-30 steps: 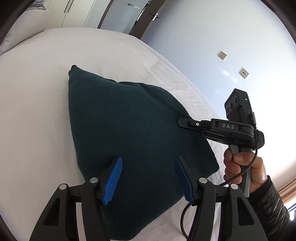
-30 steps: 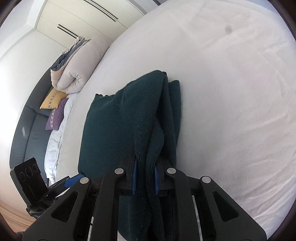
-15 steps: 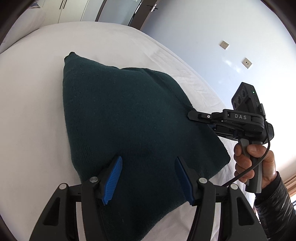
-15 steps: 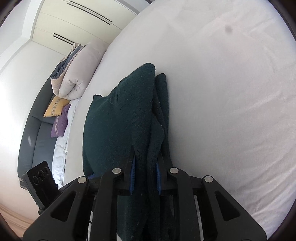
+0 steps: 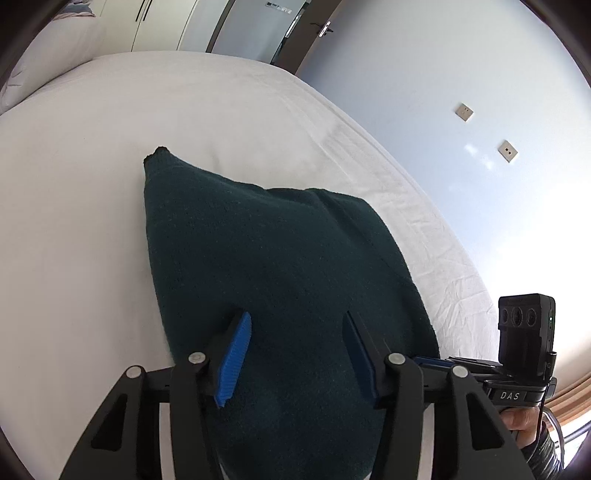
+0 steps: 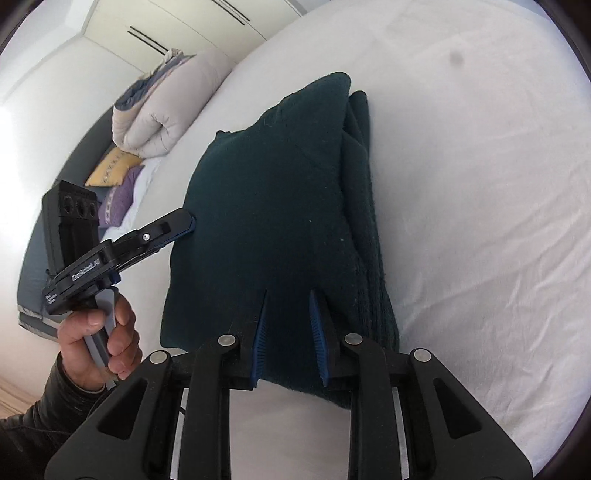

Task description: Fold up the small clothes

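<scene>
The folded garment (image 6: 280,206) lies on the bed (image 6: 461,184). The left tool (image 6: 184,227) sits at its left edge, the right tool (image 6: 286,325) over its near edge. Pillows (image 6: 162,110) lie behind it, to the left.

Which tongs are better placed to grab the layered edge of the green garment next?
Probably the right tongs: open, hovering just beside the layered edge of the green garment. The left tongs, also open, sit toward its opposite side.

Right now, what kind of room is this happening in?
Most likely a bedroom. A dark green knitted garment lies on a bed with a white sheet, a rolled duvet sits at the far end, and wardrobe doors line the wall.
</scene>
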The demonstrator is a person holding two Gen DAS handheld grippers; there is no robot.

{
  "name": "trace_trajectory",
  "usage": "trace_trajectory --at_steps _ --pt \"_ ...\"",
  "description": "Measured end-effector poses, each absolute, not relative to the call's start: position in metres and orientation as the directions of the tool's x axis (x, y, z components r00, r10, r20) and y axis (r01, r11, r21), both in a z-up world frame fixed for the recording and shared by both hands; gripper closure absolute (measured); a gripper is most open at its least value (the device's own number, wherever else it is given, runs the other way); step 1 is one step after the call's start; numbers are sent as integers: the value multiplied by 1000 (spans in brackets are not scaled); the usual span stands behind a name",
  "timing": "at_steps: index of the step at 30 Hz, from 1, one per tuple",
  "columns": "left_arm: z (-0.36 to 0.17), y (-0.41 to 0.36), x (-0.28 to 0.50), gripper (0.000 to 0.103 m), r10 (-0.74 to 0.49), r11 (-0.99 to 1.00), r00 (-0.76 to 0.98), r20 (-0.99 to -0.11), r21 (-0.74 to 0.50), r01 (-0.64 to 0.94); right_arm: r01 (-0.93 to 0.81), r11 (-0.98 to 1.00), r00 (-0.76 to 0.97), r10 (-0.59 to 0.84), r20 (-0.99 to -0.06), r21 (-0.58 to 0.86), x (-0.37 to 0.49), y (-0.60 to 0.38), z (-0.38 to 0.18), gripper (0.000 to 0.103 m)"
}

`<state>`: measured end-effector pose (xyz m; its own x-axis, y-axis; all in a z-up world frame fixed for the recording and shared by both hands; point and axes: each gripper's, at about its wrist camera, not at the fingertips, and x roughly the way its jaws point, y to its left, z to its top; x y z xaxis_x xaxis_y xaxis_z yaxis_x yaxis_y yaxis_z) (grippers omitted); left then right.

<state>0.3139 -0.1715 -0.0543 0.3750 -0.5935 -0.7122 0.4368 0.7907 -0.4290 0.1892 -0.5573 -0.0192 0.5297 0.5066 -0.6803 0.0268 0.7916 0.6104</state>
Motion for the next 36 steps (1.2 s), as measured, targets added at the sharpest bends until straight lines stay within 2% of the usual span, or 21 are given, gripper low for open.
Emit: trace_trajectory --at_steps 4,6,8,13,18,22,27,30,33,34,36 --pt "-49 -168 330 49 -587 803 409 -699 -435 408 4 763 561 534 -633 647 172 -565 -28 84" --pt "-55 -177 338 49 -555 819 403 -727 -392 419 5 734 570 556 -605 679 168 -571 -36 86" --pt "-71 -186 340 51 -521 831 386 -762 -349 432 37 696 574 573 -586 717 172 -578 -44 103" --pt "-81 -183 332 50 -524 828 427 -737 -322 460 21 660 591 598 -542 751 171 -580 -58 103" --pt "-73 -180 329 51 -514 830 414 -751 -312 463 -15 671 612 592 -524 741 170 -577 -56 103" --pt "-66 -165 303 52 -540 820 434 -721 -333 466 -21 675 616 590 -522 737 173 -578 -60 103" --pt "-64 -162 253 52 -536 809 473 -699 -263 526 -22 674 617 590 -521 738 172 -582 -61 103" --pt "-77 -154 240 51 -608 755 358 -709 -376 538 -20 673 618 590 -520 740 170 -584 -63 103" --pt "-86 -135 233 53 -684 705 300 -666 -494 509 -19 677 620 585 -522 736 166 -586 -64 103" --pt "-84 -129 234 53 -715 680 281 -640 -544 492 -19 676 621 585 -522 736 166 -586 -65 103" --pt "-75 -117 243 56 -819 566 224 -528 -684 460 -19 671 622 588 -517 741 166 -586 -66 103"
